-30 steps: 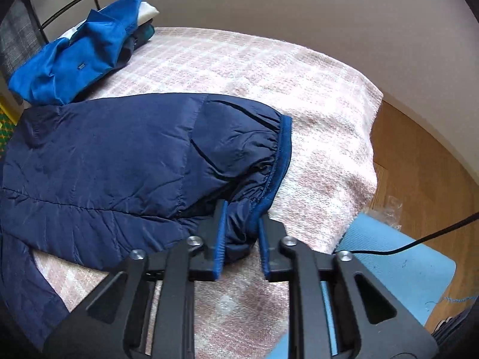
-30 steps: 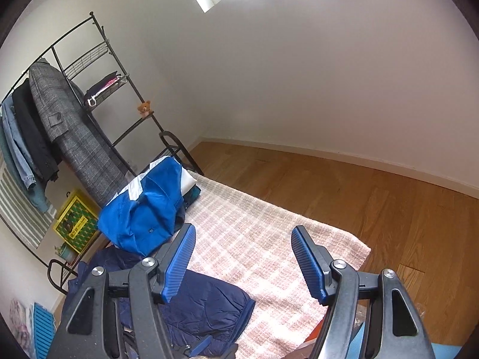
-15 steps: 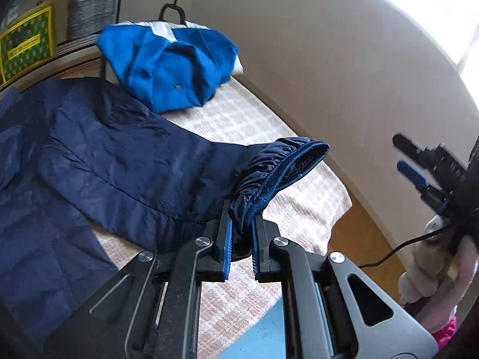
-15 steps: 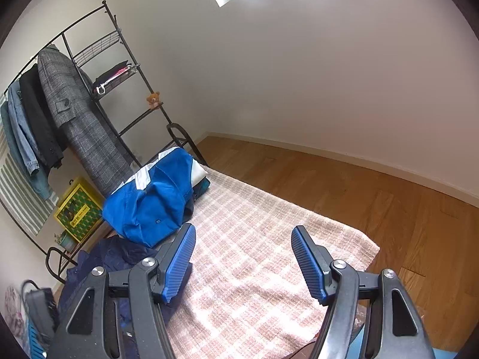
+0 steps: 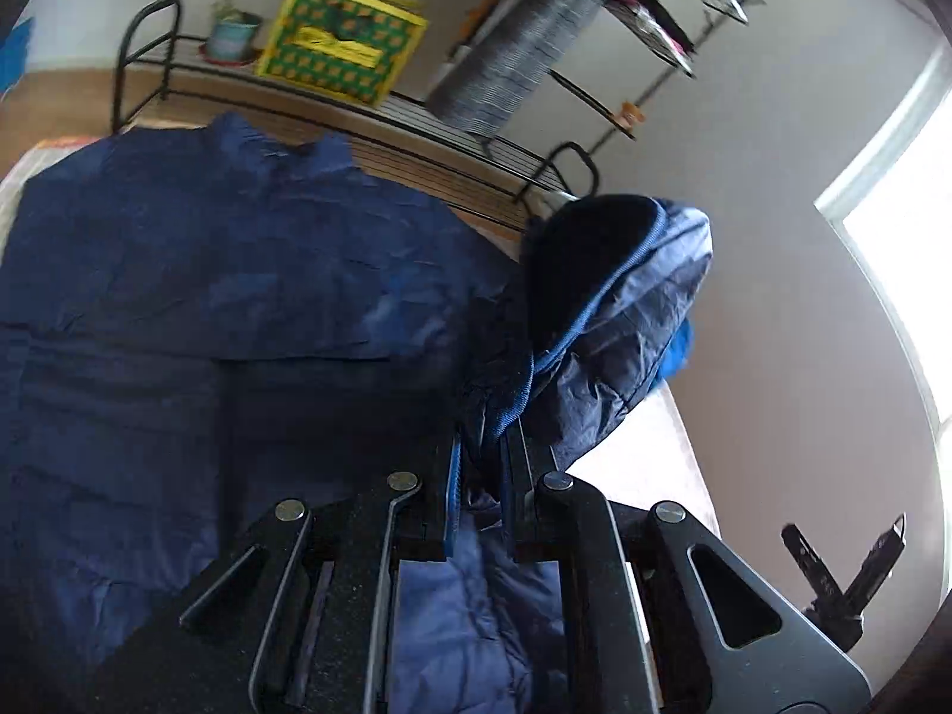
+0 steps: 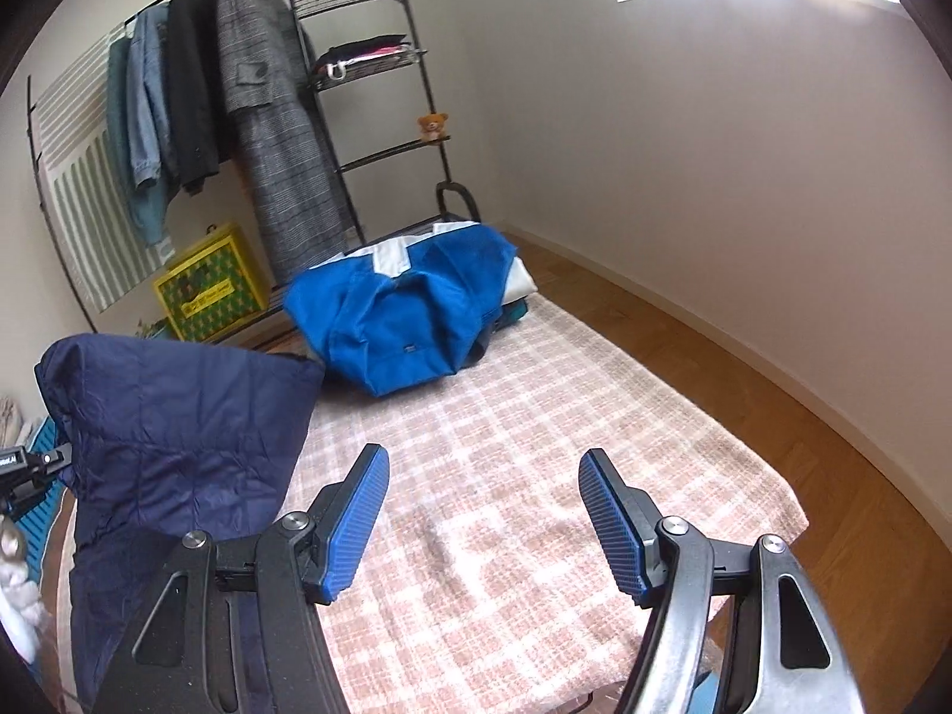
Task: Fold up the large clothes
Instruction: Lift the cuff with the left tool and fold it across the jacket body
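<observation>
Window (image 5: 904, 321) glare, motion blur, dark fisheye edges

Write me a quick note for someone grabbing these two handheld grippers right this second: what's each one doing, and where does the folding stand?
Left gripper: shut on the navy jacket's sleeve cuff, lifted over the jacket body.
Right gripper: open, empty, above the pink checked blanket.
Navy jacket: spread on the blanket; a blue garment is heaped at the far end.
Done: sleeve gripped and raised.
Left: probably lay the sleeve across the body, then the remaining folds.
</observation>
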